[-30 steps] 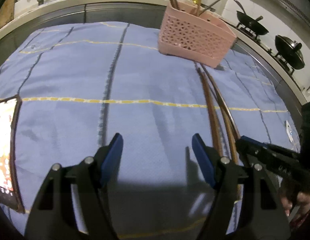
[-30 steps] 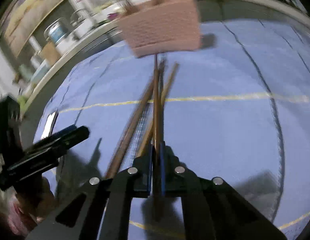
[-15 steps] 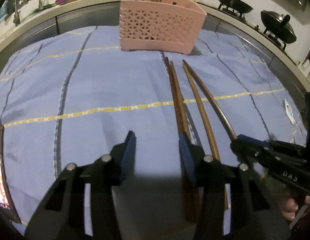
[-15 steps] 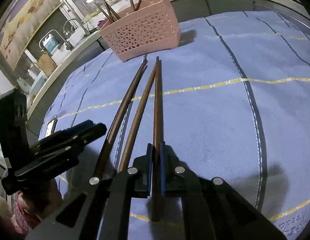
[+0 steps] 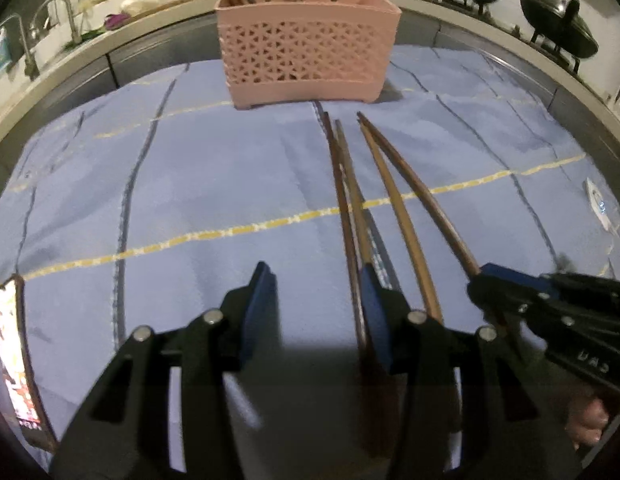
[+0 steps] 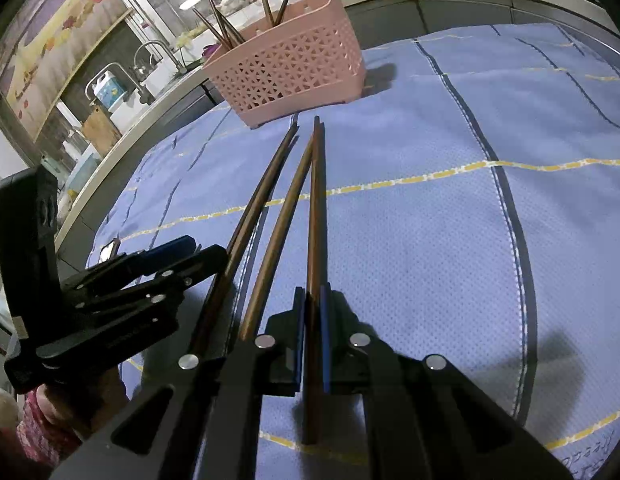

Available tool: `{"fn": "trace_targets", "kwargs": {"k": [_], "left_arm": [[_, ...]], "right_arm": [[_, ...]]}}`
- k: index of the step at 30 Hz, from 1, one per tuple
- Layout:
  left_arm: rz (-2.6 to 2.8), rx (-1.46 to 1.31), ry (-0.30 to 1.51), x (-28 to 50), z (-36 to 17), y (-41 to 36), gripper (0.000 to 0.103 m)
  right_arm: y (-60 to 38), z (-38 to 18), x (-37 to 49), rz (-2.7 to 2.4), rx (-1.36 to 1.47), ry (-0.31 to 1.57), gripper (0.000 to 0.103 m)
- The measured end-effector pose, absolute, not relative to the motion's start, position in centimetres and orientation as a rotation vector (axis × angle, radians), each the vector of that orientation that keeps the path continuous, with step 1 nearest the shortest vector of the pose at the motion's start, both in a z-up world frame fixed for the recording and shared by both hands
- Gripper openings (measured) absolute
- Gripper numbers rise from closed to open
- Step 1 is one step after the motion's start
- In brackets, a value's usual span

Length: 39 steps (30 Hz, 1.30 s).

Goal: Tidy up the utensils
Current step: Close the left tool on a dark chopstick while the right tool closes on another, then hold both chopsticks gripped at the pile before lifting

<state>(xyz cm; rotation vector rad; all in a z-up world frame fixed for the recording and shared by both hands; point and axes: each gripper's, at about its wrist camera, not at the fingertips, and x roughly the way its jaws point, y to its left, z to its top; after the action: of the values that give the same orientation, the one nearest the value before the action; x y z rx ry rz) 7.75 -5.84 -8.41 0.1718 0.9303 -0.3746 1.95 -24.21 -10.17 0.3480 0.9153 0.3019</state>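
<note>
Right tool [image 6: 311,334]: clenched on one brown chopstick [image 6: 315,216]
Left tool [image 5: 318,312]: released, two chopsticks [image 5: 347,216] at its right finger
Pink basket [image 5: 306,60]: holds upright chopsticks

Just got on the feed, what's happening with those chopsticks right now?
A person with a gripper in each hand is sorting chopsticks into the pink basket, which already holds several. The right gripper is shut on one chopstick, pointed toward the basket. The left gripper is open, low over the blue cloth, with one finger right beside the dark pair of chopsticks. Another chopstick lies loose on the cloth.
</note>
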Motion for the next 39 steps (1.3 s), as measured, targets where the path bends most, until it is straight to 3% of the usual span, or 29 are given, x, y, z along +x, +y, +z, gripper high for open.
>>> {"fn": "trace_targets", "kwargs": {"k": [8, 12, 13, 24, 39], "left_arm": [[-0.340, 0.225, 0.922, 7.4, -8.4, -6.6, 0.044], [-0.366, 0.215, 0.915, 6.9, -8.4, -6.1, 0.010], [-0.375, 0.206, 0.917, 6.9, -8.4, -5.9, 0.007], [-0.358, 0.108, 0.933, 5.4, -8.7, -1.1, 0.007], [-0.337, 0.125, 0.887, 4.6, -8.9, -1.1, 0.009]], "right_arm": [[-23.8, -10.0, 1.9, 0.289, 0.312, 0.912, 0.008], [-23.4, -9.8, 1.9, 0.257, 0.264, 0.896, 0.008], [-23.6, -9.7, 1.8, 0.229, 0.253, 0.886, 0.008], [-25.2, -9.8, 0.9, 0.161, 0.273, 0.919, 0.007], [-23.2, -9.7, 0.5, 0.143, 0.186, 0.915, 0.008]]}}
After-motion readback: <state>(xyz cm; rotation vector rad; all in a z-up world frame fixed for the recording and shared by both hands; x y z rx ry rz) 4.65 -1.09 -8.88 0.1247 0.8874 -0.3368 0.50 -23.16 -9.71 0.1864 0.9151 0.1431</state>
